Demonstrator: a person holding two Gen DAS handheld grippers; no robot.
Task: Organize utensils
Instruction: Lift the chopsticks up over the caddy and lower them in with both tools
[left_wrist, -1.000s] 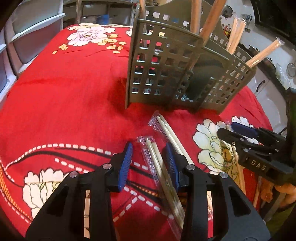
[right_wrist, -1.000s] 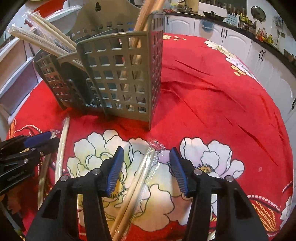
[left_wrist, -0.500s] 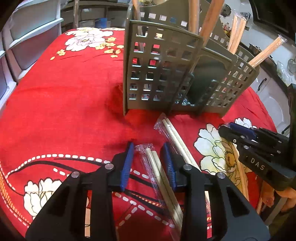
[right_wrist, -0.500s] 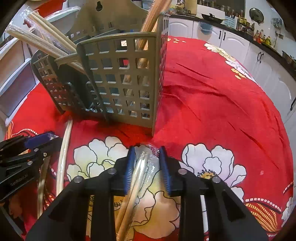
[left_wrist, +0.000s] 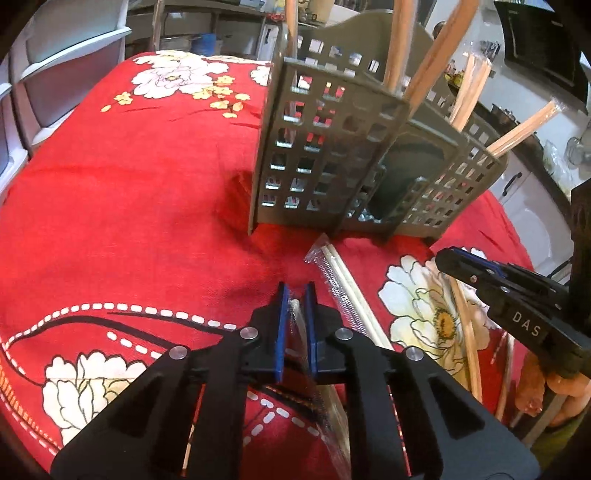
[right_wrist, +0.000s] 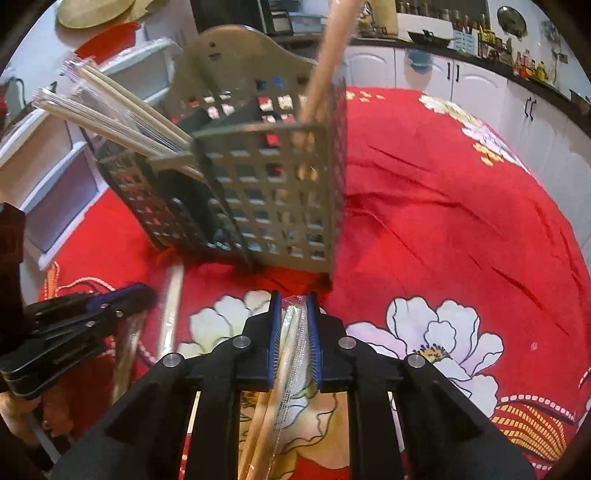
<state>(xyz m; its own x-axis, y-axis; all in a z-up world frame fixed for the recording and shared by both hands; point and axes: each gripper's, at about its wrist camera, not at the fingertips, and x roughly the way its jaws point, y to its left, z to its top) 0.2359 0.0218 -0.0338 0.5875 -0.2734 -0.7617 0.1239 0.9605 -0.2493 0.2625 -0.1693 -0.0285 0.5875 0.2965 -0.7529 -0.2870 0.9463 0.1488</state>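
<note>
left wrist view
left gripper (left_wrist: 295, 295): clamped on a wrapped chopstick pair (left_wrist: 294, 314), low over the red floral tablecloth (left_wrist: 129, 206).
loose pairs on cloth: one more wrapped pair (left_wrist: 343, 288) just beside, in front of the grey utensil caddy (left_wrist: 325, 147); others lie blurred under the right gripper (left_wrist: 458, 260).
caddy contents: four or so sticks standing; exact count unclear.
risk: slick wrapper may slide through the pads on lifting.

right wrist view
right gripper (right_wrist: 293, 306): jaws closing on one wrapped chopstick pair (right_wrist: 291, 332), pads touching its wrapper.
risk: the long pair could catch the caddy (right_wrist: 266, 184) wall and tip it.
</note>
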